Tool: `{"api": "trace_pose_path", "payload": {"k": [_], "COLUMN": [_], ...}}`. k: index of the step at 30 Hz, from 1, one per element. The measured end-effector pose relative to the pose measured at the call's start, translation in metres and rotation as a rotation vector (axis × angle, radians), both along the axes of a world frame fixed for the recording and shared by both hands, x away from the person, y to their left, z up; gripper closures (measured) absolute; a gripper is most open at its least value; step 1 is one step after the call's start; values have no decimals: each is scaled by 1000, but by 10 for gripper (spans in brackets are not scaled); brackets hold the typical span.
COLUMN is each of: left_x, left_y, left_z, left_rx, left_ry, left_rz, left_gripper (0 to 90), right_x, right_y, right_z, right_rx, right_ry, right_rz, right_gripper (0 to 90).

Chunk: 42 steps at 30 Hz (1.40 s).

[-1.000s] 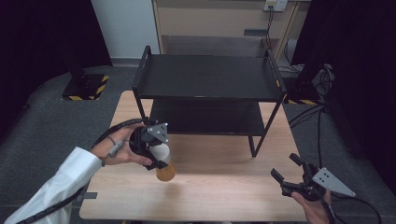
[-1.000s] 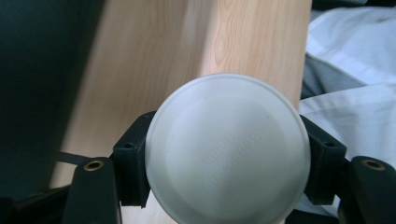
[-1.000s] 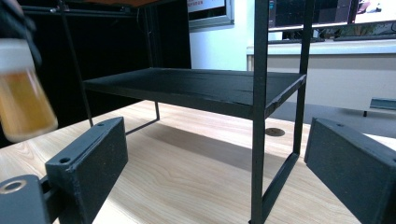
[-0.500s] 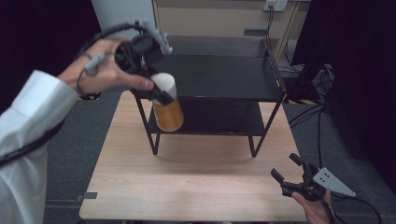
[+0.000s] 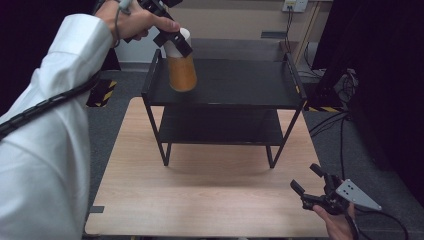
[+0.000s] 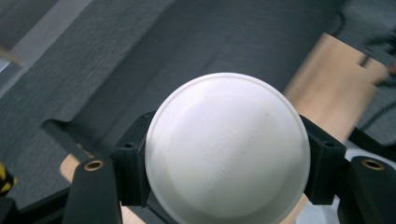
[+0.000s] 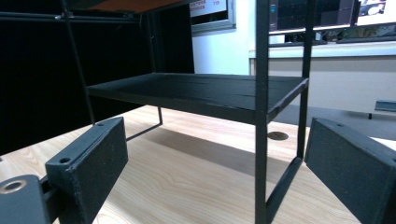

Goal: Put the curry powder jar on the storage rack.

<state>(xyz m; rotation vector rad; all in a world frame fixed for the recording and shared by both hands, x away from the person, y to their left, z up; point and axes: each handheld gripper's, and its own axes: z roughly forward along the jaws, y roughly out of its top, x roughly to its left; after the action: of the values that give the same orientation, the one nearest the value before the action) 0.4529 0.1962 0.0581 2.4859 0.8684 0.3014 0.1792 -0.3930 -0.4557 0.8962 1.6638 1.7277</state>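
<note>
On the wooden table (image 5: 200,210) stands a black rack (image 5: 225,82); the left gripper (image 5: 172,42) clamps a white-lidded jar (image 5: 181,70) hanging below its jaws over the top shelf: lower it level before letting go, while the right gripper (image 5: 312,187) gapes empty.

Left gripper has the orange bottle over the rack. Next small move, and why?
Probably lower it straight down onto the top shelf near its left end. The left gripper clamps the bottle by its white cap, and the bottle hangs above that shelf. The right gripper sits open and idle.
</note>
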Motion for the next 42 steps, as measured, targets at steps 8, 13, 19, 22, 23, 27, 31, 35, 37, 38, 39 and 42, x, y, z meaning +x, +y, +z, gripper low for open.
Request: {"api": "trace_pose_path", "payload": {"k": [8,13,19,22,23,27,31,35,37,38,39,42], "left_x": [29,36,37,35,34,21,3,-21,-37,-37,-52,-69], "left_y": [6,11,21,22,23,27,31,38,45,45,47,54], "left_z": [-16,-22,-30,-31,-32,-30,-19,-8,-6,-6,-3,-3], "left_rx": [5,26,-9,-10,-21,-32,-21,-22,-47,-47,-32,-52], "left_ry": [36,52,44,38,34,-3,-29,-61,-71,-71,-85,-91], "left_rz": [116,135,134,124,130,135,114,93,76,76,60,29], "left_gripper": [326,326,325,305,305,93,68,65,64,63,62,65], "right_x": [0,1,1,1,1,1,1,1,1,1,1,1], "right_y": [0,-1,0,0,0,0,0,0,1,1,1,2], "right_z": [0,-1,0,0,0,0,0,0,0,0,1,1], "right_rx": [3,11,5,5,5,3,6,6,5,5,1,0], "right_ry": [-5,-2,-1,0,0,-1,-1,0,-3,-3,-3,-7], "right_rz": [6,5,9,8,8,12,10,12,14,14,15,15], "right_gripper": [60,61,60,61,61,61,61,61,61,61,62,62]}}
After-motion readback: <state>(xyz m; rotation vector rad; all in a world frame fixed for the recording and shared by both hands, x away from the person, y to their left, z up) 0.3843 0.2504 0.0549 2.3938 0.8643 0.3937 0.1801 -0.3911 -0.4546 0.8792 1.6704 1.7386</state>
